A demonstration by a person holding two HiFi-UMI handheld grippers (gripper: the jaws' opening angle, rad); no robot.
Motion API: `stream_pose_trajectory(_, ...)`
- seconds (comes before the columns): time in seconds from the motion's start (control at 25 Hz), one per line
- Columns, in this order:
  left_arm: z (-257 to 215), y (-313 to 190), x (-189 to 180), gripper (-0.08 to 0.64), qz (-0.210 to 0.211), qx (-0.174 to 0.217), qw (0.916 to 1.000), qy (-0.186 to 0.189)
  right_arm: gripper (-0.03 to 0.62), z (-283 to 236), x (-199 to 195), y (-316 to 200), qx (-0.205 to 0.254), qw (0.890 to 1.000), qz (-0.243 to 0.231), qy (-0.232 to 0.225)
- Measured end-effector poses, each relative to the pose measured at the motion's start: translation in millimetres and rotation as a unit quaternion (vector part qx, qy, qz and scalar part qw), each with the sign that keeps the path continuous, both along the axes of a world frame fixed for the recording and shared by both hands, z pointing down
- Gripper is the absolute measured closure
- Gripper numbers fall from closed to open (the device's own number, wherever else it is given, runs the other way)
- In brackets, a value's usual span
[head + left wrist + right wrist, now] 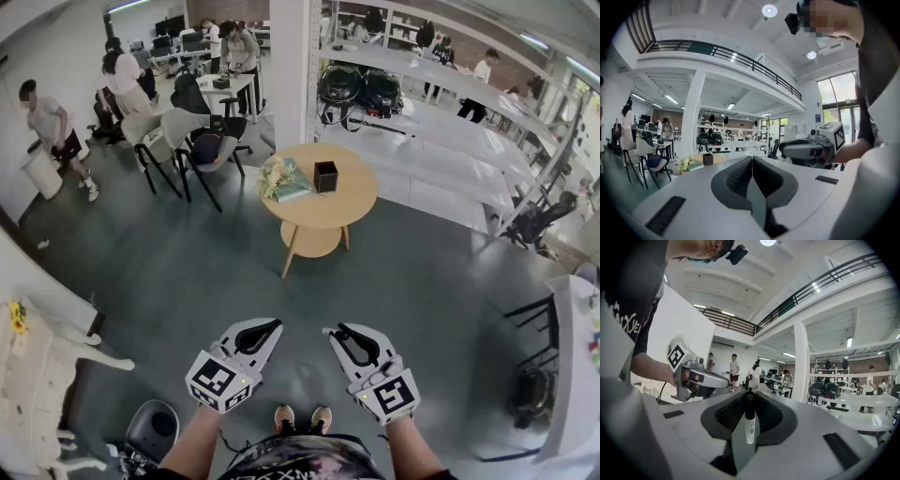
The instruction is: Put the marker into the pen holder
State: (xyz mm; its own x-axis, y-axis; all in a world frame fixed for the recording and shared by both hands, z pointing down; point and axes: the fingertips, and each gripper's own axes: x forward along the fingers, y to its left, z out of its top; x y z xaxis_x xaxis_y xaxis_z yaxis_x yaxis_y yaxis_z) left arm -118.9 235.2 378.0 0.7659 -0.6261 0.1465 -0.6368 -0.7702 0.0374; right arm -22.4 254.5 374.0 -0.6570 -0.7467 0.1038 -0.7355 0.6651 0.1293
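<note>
Standing well apart on the round wooden bench (356, 208), the black pen holder (325, 175) is not yet reached. The marker (749, 422) is clamped in the right claw (750, 401); the left claw (752, 166) is closed on nothing. Carrying over and insertion are judged outstanding.

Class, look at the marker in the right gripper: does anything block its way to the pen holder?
Nothing visible. Only open floor lies between the marker and the table with the pen holder.
</note>
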Motion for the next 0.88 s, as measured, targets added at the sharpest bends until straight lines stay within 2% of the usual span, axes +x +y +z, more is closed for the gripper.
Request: stream_pose_trajectory(0.88, -0.5, 0.4, 9.3, 0.538, 0.003, 0.000, 1.0000, -0.006, 0.517, 2.8, 8.4, 0.7, -0.003, 1.000, 0.000, 0.012)
